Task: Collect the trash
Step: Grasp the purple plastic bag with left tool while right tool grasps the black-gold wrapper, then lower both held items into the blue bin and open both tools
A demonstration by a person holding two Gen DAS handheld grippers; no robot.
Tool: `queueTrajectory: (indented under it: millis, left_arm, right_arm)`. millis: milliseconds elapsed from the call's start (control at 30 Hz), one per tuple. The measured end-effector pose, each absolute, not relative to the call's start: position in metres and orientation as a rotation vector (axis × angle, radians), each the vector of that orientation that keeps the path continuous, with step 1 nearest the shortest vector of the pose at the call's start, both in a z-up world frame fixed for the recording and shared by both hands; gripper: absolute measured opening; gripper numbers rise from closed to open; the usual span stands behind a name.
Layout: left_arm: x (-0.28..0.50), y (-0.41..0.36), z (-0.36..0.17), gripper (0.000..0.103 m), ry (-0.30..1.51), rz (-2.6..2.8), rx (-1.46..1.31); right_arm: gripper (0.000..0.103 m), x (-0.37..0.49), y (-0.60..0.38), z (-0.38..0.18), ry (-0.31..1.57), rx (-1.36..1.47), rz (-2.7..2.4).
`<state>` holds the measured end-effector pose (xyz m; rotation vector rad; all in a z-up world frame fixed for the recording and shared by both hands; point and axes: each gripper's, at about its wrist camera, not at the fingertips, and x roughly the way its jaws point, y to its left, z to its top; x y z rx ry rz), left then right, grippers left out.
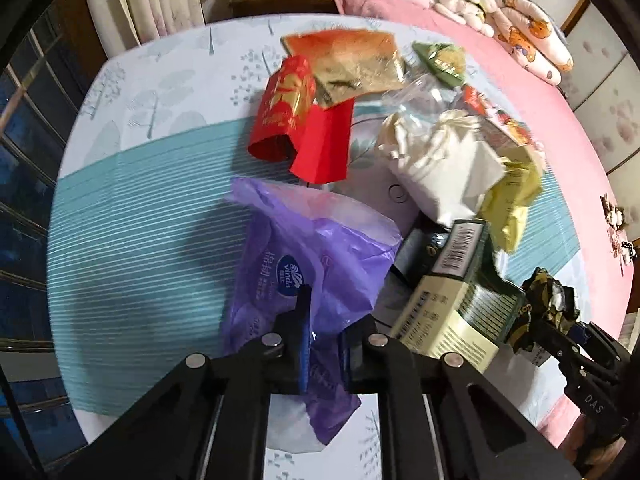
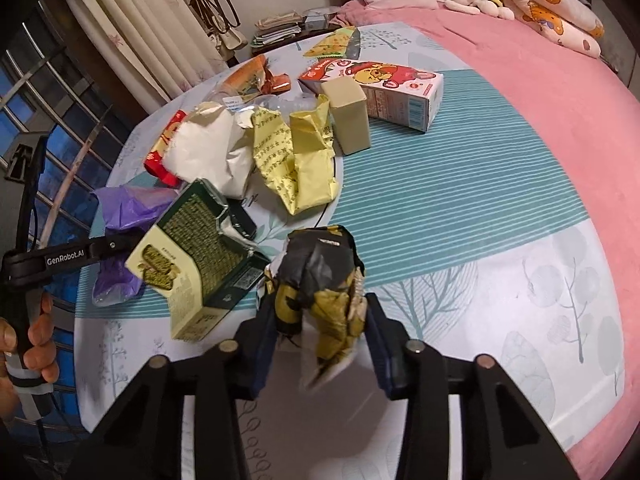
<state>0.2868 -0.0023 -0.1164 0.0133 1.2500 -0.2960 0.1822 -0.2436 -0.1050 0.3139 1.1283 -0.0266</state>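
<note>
Trash lay across the worktop point(image 2: 440, 184): your left gripper point(image 1: 324, 344) pinched the limp, slippery purple bag point(image 1: 320, 248); your right gripper point(image 2: 320, 344) squeezed a light crumpled wrapper point(image 2: 320, 280) at its middle.

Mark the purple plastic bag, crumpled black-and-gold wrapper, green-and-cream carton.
purple plastic bag point(image 1: 320, 248): left wrist view, printed middle panel
crumpled black-and-gold wrapper point(image 2: 320, 280): right wrist view, black upper part
green-and-cream carton point(image 2: 196, 240): right wrist view, green patterned face
</note>
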Motion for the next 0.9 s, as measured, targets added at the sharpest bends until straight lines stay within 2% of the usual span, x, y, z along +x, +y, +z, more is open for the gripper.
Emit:
queueTrajectory:
  millis: [500, 700, 900]
  left_arm:
    - [0.17, -0.004, -0.042, 0.009, 1.104, -0.316, 0.008]
    - [0.113, -0.013, -0.035, 0.009, 1.078, -0.337, 0.009]
    - [0.053, -0.028, -0.052, 0.009, 1.103, -0.372, -0.008]
  right_arm:
    - [0.039, 0.119, -0.236, -0.038, 0.981, 0.298, 0.035]
    - [0.039, 0.079, -0.229, -0.023, 0.961, 0.274, 0.094]
    - [0.039, 0.031, -0.223, -0.029, 0.99, 0.23, 0.15]
